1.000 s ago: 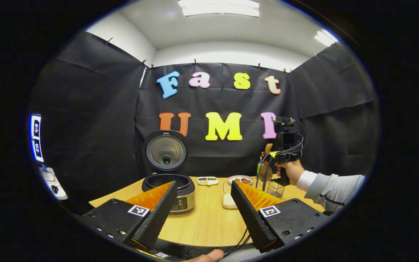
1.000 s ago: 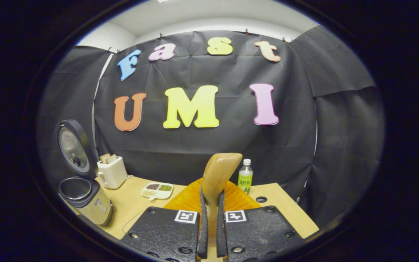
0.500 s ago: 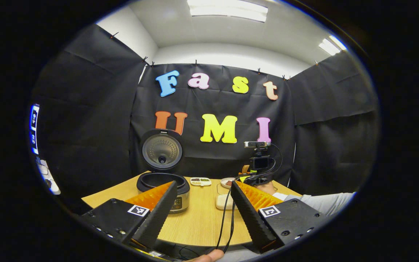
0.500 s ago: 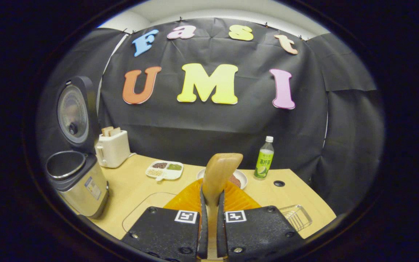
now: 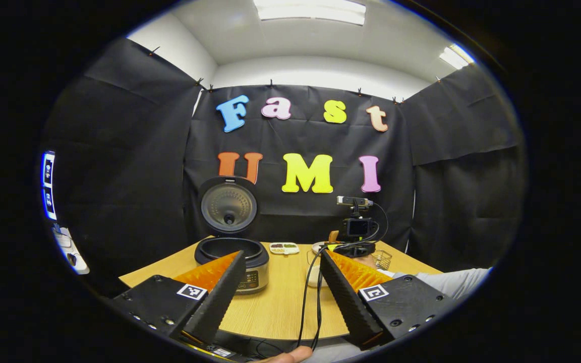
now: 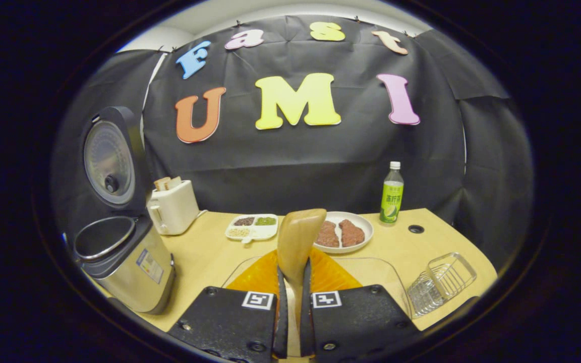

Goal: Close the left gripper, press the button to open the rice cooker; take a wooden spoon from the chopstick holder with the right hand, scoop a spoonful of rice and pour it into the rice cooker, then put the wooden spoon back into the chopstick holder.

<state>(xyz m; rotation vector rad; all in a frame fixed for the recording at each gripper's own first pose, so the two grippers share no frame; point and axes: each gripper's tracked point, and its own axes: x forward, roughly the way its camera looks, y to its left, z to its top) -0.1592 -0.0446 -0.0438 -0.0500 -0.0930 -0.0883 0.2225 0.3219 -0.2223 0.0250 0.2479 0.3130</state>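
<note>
Your right claw point(image 6: 290, 302) grips the wooden spoon point(image 6: 296, 242) by its handle, both fingers pressed on it, bowl end up above a clear tray point(image 6: 371, 267) on the surface point(image 6: 205, 257). Your left claw point(image 5: 283, 287) is spread wide, holding nothing. The rice cooker point(image 6: 119, 257) stands at the left with its lid point(image 6: 109, 161) raised. The wire chopstick holder point(image 6: 442, 282) sits by the surface's right edge.

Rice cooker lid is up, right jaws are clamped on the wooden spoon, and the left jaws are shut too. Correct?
Not quite. The left gripper stands open, its jaws spread wide in the left gripper view. The rice cooker lid is up, and the right gripper is clamped on the wooden spoon.
</note>
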